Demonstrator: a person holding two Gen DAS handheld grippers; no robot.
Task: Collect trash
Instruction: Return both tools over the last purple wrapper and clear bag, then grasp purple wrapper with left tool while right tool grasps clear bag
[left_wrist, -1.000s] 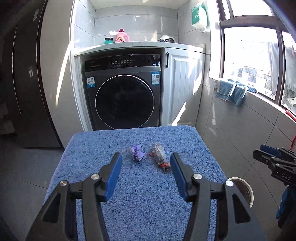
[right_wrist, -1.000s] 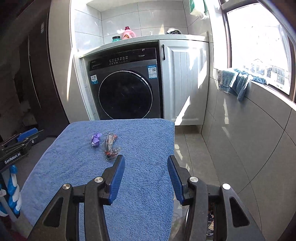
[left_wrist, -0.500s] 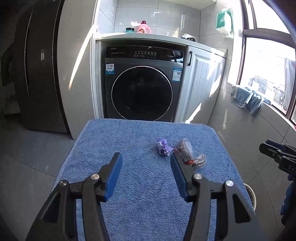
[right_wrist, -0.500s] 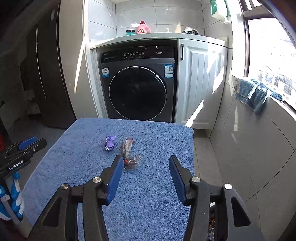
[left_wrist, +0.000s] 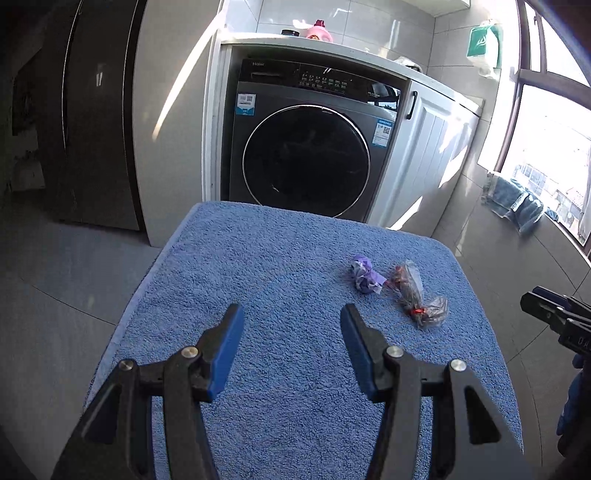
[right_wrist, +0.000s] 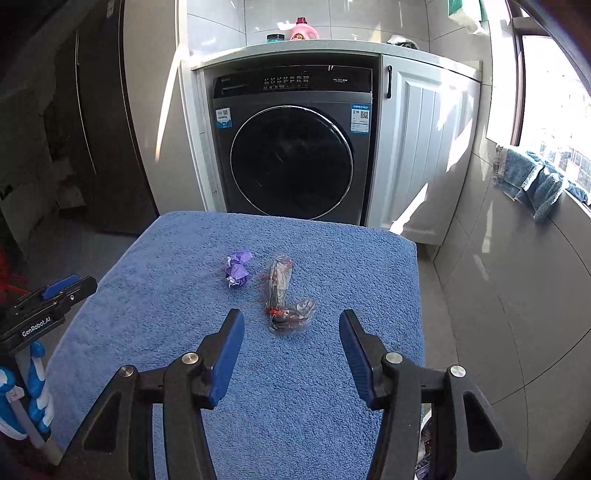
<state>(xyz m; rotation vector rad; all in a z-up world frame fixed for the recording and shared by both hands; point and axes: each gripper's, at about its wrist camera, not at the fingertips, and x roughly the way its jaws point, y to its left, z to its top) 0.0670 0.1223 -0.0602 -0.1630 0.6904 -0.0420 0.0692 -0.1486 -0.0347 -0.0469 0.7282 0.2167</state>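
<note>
Left wrist view: A blue terry towel (left_wrist: 280, 280) covers a raised surface in a tiled laundry room, with a dark front-loading washing machine (left_wrist: 306, 147) built in under a white counter behind it and a sunlit window (left_wrist: 550, 147) at right. The left gripper (left_wrist: 291, 325) hangs over the towel's near middle, its blue-padded jaws spread with only towel between them. A crumpled purple wrapper (left_wrist: 364, 275) and a clear plastic wrapper (left_wrist: 415, 295) with a red tie lie side by side on the towel, ahead and to the right of the right-hand fingertip, outside the gap. The tip of the right gripper (left_wrist: 554, 314) shows at the far right edge. A second ago both scraps sat nearly centred ahead of these jaws; they now lie off to the right.

Right wrist view: The same towel (right_wrist: 184, 295), washer (right_wrist: 291, 147) and a white cabinet door (right_wrist: 417, 147) fill the frame; a blue cloth (right_wrist: 535, 184) drapes over the windowsill. The right gripper (right_wrist: 291, 325) stands apart and empty, having just been opening. The clear wrapper (right_wrist: 284, 299) lies just ahead of the gap, near its centre; the purple one (right_wrist: 238, 271) sits farther ahead and left. A second ago both lay left of the left-hand finger.
</note>
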